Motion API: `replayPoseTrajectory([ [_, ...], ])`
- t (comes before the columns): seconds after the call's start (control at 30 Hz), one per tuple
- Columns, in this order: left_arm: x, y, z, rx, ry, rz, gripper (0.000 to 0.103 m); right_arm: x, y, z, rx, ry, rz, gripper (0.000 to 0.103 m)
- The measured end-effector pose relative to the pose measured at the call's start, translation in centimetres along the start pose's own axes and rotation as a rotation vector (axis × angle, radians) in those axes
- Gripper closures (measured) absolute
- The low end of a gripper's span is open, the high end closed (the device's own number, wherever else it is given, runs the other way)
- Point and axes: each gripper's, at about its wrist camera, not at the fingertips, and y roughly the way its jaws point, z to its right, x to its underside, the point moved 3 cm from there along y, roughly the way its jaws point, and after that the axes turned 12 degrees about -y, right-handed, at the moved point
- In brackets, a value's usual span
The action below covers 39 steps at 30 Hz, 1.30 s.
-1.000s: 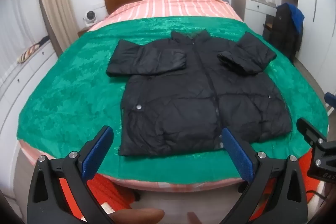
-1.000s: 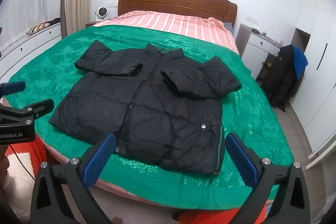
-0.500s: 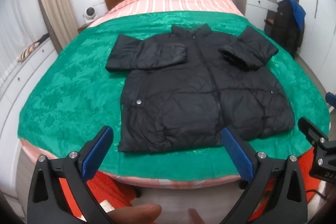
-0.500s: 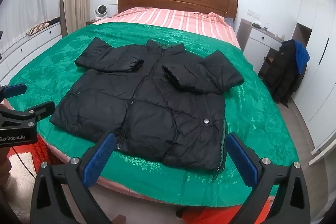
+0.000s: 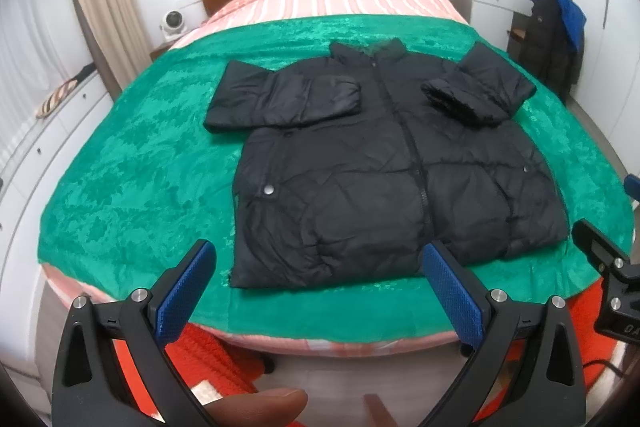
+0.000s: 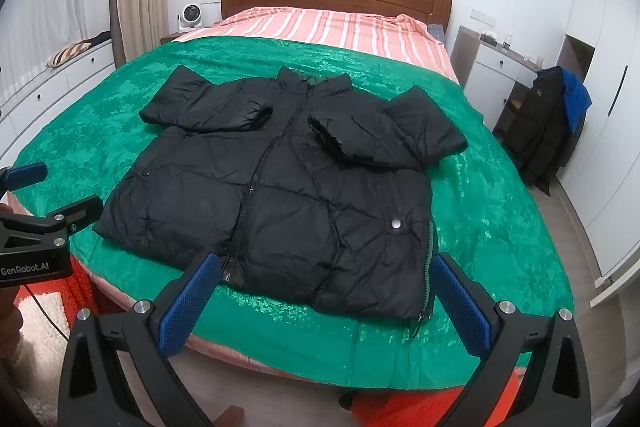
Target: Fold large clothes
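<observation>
Both tongs, left gripper [image 5: 316,279] and right gripper [image 6: 326,291], gape empty before the green blanket [image 5: 120,163]; bedroom apparently white-walled.

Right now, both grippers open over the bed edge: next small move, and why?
Probably lower both grippers to the hem of the black jacket and pinch it. Both sleeves are already folded across the chest, the left gripper and right gripper hang open and empty near that hem, so the bottom-up fold looks next.
</observation>
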Motion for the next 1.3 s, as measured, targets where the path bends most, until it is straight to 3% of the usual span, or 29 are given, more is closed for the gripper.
replayPoseTrajectory([
  [1.3,0.6,1.0,0.1,-0.029,0.03,-0.018,0.0,1.1,1.0,1.0,0.027,0.03,-0.054,0.0],
])
